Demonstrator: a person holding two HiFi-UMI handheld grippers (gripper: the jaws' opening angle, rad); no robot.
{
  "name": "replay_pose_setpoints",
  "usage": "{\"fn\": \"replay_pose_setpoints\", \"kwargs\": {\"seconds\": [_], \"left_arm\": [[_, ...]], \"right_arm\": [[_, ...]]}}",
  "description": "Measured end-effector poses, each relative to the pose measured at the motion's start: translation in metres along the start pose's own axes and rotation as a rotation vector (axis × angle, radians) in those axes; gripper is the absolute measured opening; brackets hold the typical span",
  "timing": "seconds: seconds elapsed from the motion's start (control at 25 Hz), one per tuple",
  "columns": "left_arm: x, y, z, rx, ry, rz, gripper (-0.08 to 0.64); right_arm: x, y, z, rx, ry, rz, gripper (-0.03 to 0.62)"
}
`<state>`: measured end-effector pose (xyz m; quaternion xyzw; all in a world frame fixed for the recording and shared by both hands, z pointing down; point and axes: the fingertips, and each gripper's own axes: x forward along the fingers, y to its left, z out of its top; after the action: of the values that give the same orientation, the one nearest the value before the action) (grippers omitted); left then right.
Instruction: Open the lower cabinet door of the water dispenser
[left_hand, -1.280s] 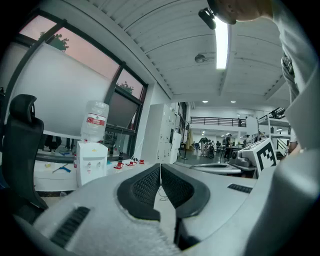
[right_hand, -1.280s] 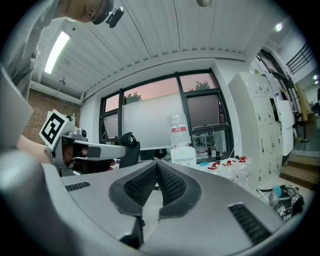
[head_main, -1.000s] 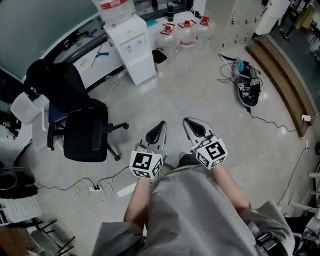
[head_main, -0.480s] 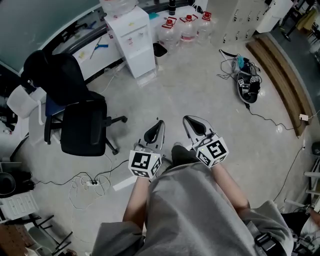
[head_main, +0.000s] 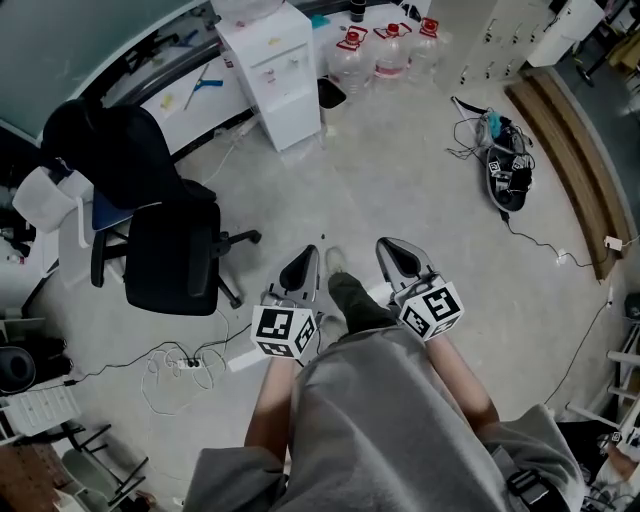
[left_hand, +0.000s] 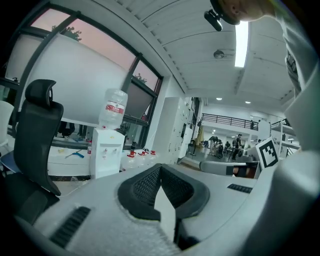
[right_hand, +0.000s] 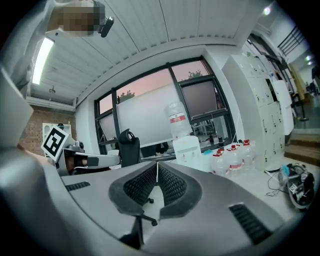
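Observation:
A white water dispenser (head_main: 275, 75) with a bottle on top stands far off at the top of the head view, against the desk; its lower cabinet door (head_main: 288, 112) is closed. It shows small in the left gripper view as a white dispenser (left_hand: 106, 155) and in the right gripper view as a dispenser (right_hand: 187, 150). My left gripper (head_main: 308, 258) and right gripper (head_main: 386, 247) are held side by side close to my body, both shut and empty, well short of the dispenser.
A black office chair (head_main: 165, 240) stands at left between me and the desk (head_main: 190, 100). Several water bottles (head_main: 390, 55) sit right of the dispenser. Cables and a power strip (head_main: 185, 368) lie on the floor at left; gear with cords (head_main: 505, 170) lies at right.
The whole scene has slid downward and closer in the head view as I walk toward the dispenser. Both grippers have sunk slightly and stayed shut.

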<state>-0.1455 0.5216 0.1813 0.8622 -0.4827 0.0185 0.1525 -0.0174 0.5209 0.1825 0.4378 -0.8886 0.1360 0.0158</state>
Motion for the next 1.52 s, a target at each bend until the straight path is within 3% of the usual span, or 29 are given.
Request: {"fn": "replay_pose_setpoints", "kwargs": {"seconds": [0.48, 0.96, 1.52], "left_arm": [[0.092, 0.087, 0.039, 0.023, 0.084, 0.000, 0.008], [0.189, 0.113, 0.070, 0.048, 0.117, -0.021, 0.008], [0.249, 0.152, 0.078, 0.058, 0.148, -0.068, 0.008]], "right_arm": [[0.121, -0.052, 0.020, 0.093, 0.008, 0.009, 0.014], [0.192, -0.100, 0.034, 0.145, 0.048, 0.071, 0.014], [0.244, -0.135, 0.033, 0.187, 0.047, 0.017, 0.014]]}}
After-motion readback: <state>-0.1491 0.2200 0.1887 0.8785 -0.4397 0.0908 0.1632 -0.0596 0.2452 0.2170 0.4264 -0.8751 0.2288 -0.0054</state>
